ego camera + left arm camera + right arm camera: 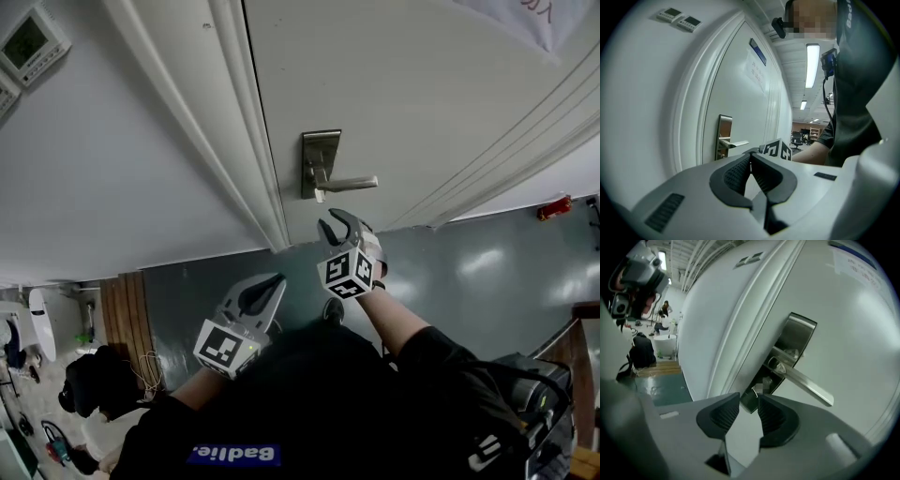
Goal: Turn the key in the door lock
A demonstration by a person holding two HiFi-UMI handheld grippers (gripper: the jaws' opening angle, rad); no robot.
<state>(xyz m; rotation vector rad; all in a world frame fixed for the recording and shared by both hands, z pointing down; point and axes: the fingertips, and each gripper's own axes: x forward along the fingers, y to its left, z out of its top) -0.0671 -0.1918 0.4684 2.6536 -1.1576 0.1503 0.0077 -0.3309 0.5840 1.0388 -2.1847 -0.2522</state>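
Note:
A white door [422, 84] carries a brushed-metal lock plate [320, 159] with a lever handle [352, 183]. In the right gripper view the plate [794, 345] and lever [806, 385] fill the middle. A small key [761, 386], partly blurred, sticks out of the plate's lower end. My right gripper [749, 399] is open and empty, and the key lies just beyond its tips. In the head view the right gripper [339, 228] hovers just below the plate. My left gripper [270, 286] hangs lower left, away from the door, shut on nothing [751, 155].
The white door frame [234, 141] runs left of the lock. Two wall control panels [33, 42] sit on the wall beside it. A paper notice [757, 70] hangs on the door. There is grey-green floor [469, 272] below, with a red object [555, 206] at the wall's foot.

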